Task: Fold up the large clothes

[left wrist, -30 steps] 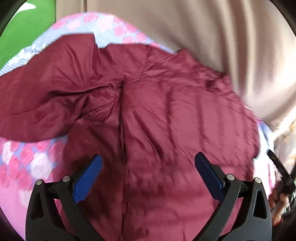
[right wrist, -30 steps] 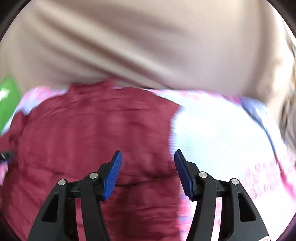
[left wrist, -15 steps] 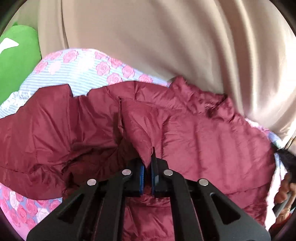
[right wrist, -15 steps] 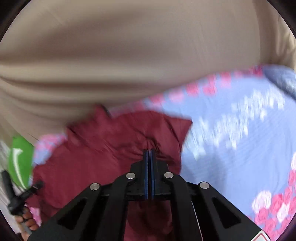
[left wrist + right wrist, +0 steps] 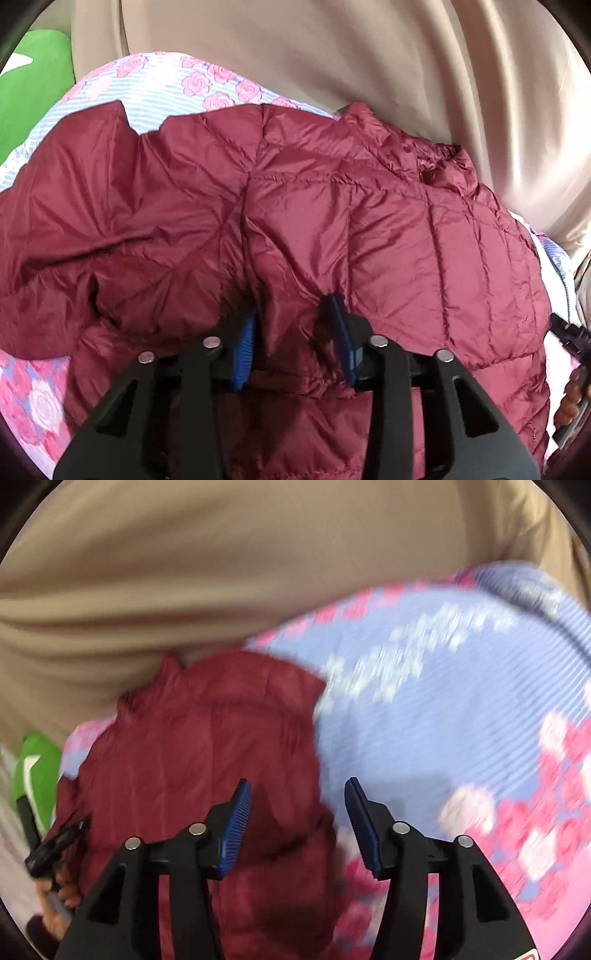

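Floral bedding (image 5: 162, 88) in pink, lilac and white covers the bed, and on it lies the task's thing, a maroon quilted puffer jacket (image 5: 388, 229), spread wide and crumpled. Its shiny shell is stitched into panels; a seam runs up the middle, a sleeve or side panel bunches toward the left, and the collar sits at the far right end against the curtain.

Nearest in the left wrist view, the left gripper (image 5: 293, 332) has its jaws part open, having just been opening; a raised fold of the jacket stands between the blue pads, and they look slack on it rather than pinching, though the fabric hides part of the left pad. In the right wrist view, which is blurred, the right gripper (image 5: 297, 812) hangs over the jacket's right edge with its jaws apart, likewise just opened, and nothing pressed between them: jacket under the left pad, bare bedding under the right.

Open bedding stretches to the right of the jacket (image 5: 207, 760), giving free room there. A hand (image 5: 62, 890) holding the other gripper's handle shows at the lower left.

Farther off, a beige curtain (image 5: 369, 55) hangs close behind the bed, touching the jacket's collar end. Something bright green (image 5: 29, 85) sits at the far left beside the bedding.
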Tool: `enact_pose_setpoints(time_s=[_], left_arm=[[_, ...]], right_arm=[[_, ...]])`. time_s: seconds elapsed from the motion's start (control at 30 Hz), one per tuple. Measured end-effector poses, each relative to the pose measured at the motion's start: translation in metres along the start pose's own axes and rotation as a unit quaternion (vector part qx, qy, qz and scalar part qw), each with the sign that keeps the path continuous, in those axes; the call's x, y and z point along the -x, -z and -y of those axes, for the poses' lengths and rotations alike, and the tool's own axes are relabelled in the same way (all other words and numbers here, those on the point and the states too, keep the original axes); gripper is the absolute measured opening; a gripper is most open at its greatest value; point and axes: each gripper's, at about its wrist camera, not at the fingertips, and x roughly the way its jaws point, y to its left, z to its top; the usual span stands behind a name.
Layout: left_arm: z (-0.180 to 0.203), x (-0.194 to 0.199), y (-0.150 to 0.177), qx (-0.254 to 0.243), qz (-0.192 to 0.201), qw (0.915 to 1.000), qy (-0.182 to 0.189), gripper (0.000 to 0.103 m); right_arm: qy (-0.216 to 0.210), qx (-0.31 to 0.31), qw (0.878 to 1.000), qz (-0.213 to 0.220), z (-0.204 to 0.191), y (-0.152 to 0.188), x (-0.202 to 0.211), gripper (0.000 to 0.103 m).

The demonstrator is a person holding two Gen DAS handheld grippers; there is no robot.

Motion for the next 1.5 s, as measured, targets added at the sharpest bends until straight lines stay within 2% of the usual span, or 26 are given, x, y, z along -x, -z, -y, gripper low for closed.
enact_pose_setpoints(time_s=[0.07,0.1,0.2,0.23,0.3,0.33,0.37,0.43,0.5,0.57,0.63,0.7,0.77,0.8,0.83,0.87,0.93,0.97,1.0,1.07,1.17,1.27,1.3,1.33,1.4,1.5], left_arm=[[0.002,-0.001,0.002,-0.008,0.002,0.9999,-0.013,0.037],[0.003,0.000,0.002,-0.010,0.001,0.9998,-0.016,0.037],[0.000,0.000,0.003,-0.017,0.001,0.9994,-0.029,0.037],[-0.001,-0.002,0.003,-0.017,0.000,0.9994,-0.029,0.038],[0.000,-0.002,0.003,-0.022,-0.001,0.9991,-0.035,0.038],[0.003,-0.001,0.003,-0.028,0.001,0.9986,-0.044,0.039],[0.005,-0.001,0.002,-0.034,0.002,0.9981,-0.052,0.040],[0.009,0.005,0.002,-0.041,0.006,0.9973,-0.061,0.051],[0.010,0.012,0.001,-0.044,0.014,0.9973,-0.057,0.061],[0.012,0.013,0.000,-0.046,0.016,0.9971,-0.059,0.063],[0.012,0.005,-0.001,-0.048,0.008,0.9957,-0.079,0.063],[0.008,-0.002,-0.002,-0.040,0.002,0.9951,-0.090,0.063],[0.005,-0.001,-0.003,-0.035,0.005,0.9945,-0.098,0.057],[0.007,-0.001,-0.004,-0.042,0.008,0.9930,-0.110,0.054],[0.009,-0.002,-0.005,-0.056,0.014,0.9902,-0.127,0.053],[0.010,-0.003,-0.006,-0.068,0.018,0.9869,-0.145,0.050],[0.007,-0.007,-0.007,-0.076,0.015,0.9847,-0.156,0.049],[0.006,-0.008,-0.007,-0.072,0.012,0.9858,-0.151,0.049],[0.005,-0.009,-0.007,-0.072,0.011,0.9863,-0.148,0.049],[0.008,-0.009,-0.006,-0.079,0.011,0.9858,-0.148,0.050],[0.006,-0.008,-0.006,-0.074,0.011,0.9869,-0.143,0.050],[0.002,-0.005,-0.004,-0.063,0.011,0.9897,-0.128,0.051],[0.003,-0.005,-0.004,-0.064,0.011,0.9898,-0.127,0.053],[0.001,-0.007,-0.006,-0.066,0.010,0.9895,-0.128,0.055],[0.005,-0.007,-0.005,-0.072,0.009,0.9885,-0.132,0.057],[0.006,-0.008,-0.005,-0.075,0.007,0.9882,-0.133,0.064]], right_arm=[[0.007,0.006,1.000,-0.030,-0.002,0.007,-0.017,0.025],[0.006,0.006,0.999,-0.034,-0.005,0.012,-0.016,0.005],[-0.020,0.023,0.999,0.018,-0.014,0.020,0.013,0.004],[-0.001,0.045,0.999,0.026,-0.017,0.024,0.017,0.003],[0.043,0.065,0.997,-0.010,-0.015,0.029,0.003,0.003],[0.055,0.060,0.996,-0.028,-0.009,0.032,-0.001,0.003],[0.053,0.054,0.997,-0.026,-0.004,0.035,0.004,0.003],[0.053,0.054,0.997,-0.006,-0.001,0.038,0.020,0.012],[0.057,0.070,0.996,0.003,-0.003,0.039,0.027,0.036],[0.079,0.110,0.991,0.007,-0.012,0.039,0.024,0.045],[0.103,0.149,0.984,0.000,-0.023,0.036,0.010,0.052],[0.134,0.181,0.974,0.001,-0.036,0.032,-0.008,0.052],[0.170,0.211,0.963,0.010,-0.044,0.024,-0.022,0.051],[0.170,0.215,0.962,0.013,-0.046,0.022,-0.022,0.033],[0.152,0.211,0.965,0.026,-0.051,0.017,-0.018,0.015],[0.131,0.197,0.971,0.039,-0.053,0.014,-0.011,0.003],[0.108,0.153,0.979,0.077,-0.045,0.006,0.008,0.002],[0.113,0.132,0.982,0.076,-0.037,0.002,0.008,0.002],[0.113,0.112,0.985,0.061,-0.025,0.001,0.002,0.001],[0.111,0.083,0.990,-0.003,-0.003,0.007,-0.026,0.001],[0.140,0.104,0.985,-0.008,-0.010,0.009,-0.025,0.001],[0.144,0.064,0.987,0.026,-0.005,-0.001,0.008,0.003],[0.141,0.047,0.988,0.044,-0.004,-0.007,0.020,0.010],[0.120,0.031,0.990,0.061,-0.007,-0.017,0.032,0.014],[0.087,0.031,0.994,0.064,-0.018,-0.032,0.035,0.013],[0.044,0.075,0.994,0.062,-0.058,-0.051,0.015,0.013]])
